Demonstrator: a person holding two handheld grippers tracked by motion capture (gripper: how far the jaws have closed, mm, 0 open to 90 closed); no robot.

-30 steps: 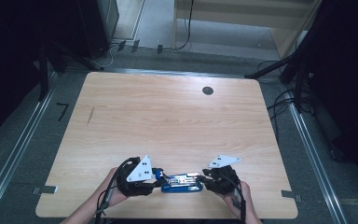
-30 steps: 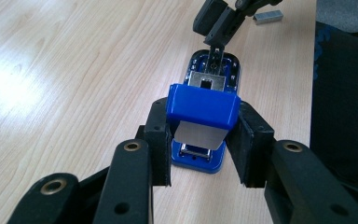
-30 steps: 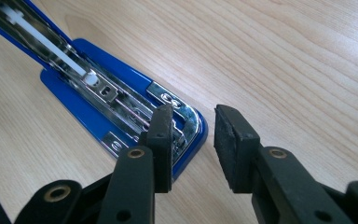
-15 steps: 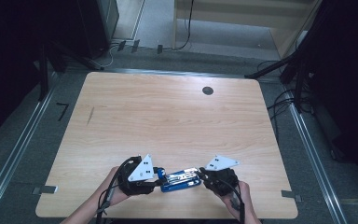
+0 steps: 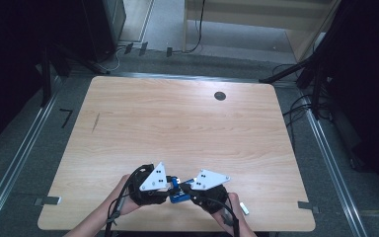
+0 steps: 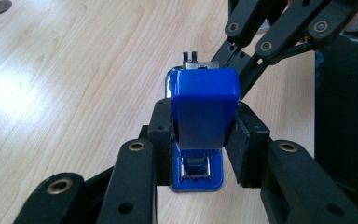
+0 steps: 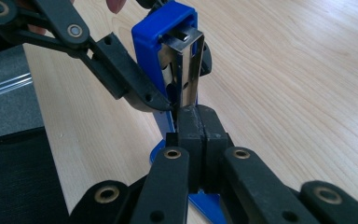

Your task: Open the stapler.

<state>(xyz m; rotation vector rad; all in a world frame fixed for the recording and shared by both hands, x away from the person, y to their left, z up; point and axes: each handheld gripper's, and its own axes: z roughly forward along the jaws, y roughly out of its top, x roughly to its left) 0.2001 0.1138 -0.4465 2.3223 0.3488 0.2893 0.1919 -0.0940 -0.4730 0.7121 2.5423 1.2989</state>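
A blue stapler (image 6: 205, 102) stands near the table's front edge, and my left gripper (image 6: 200, 135) is shut on its sides. Its blue top (image 7: 161, 32) is swung up off the base. The metal staple rail (image 7: 186, 65) rises from the pads of my right gripper (image 7: 198, 123), whose jaws have just been closing and now pinch the rail's lower end. From above, the left gripper (image 5: 169, 189) and right gripper (image 5: 190, 191) meet over the stapler (image 5: 178, 197), each held in a hand.
A small white piece (image 5: 245, 209) lies on the wooden table (image 5: 177, 123) by the right hand. A dark round grommet (image 5: 220, 96) sits at the far right. Cables and dark stands surround the table on the floor.
My right gripper has moved left and slightly up toward the left gripper, so the gap between them has shrunk. The left gripper has kept still on the stapler.
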